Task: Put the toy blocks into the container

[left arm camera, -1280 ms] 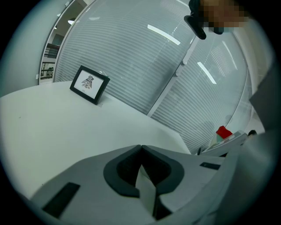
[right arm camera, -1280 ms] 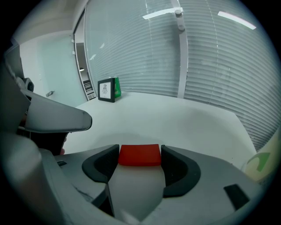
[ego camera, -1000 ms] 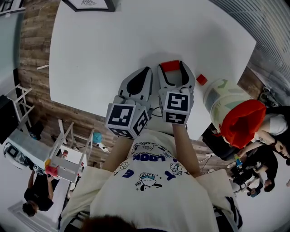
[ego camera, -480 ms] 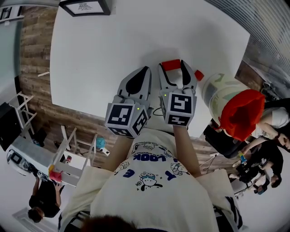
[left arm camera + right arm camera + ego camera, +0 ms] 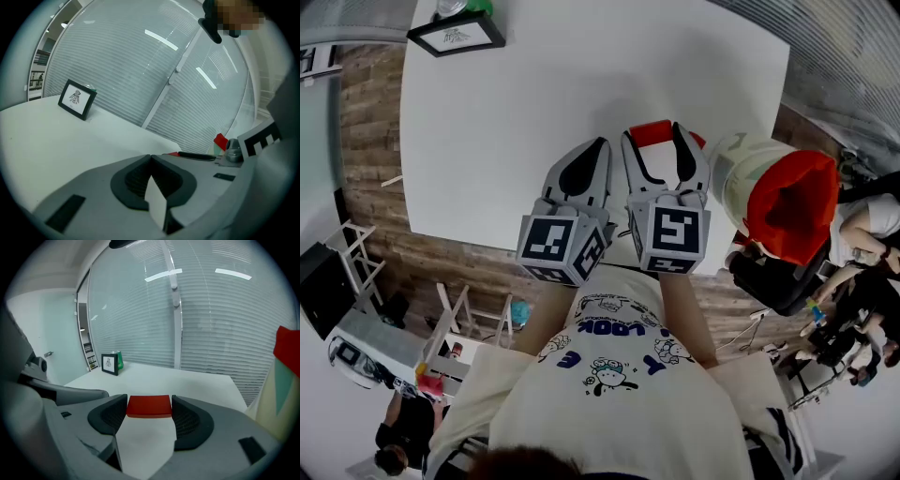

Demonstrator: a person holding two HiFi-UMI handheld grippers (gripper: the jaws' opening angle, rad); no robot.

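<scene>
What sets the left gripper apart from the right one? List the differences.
The left gripper has its jaws shut together on nothing; the right gripper has its jaws clamped on a red block. The right gripper sits beside the container; the left gripper is farther from it, on the right gripper's other side. Both are grey and point away from the person over the white table.

Two red blocks (image 5: 652, 133) (image 5: 698, 141), one container (image 5: 737, 178), one frame (image 5: 456, 34).
</scene>
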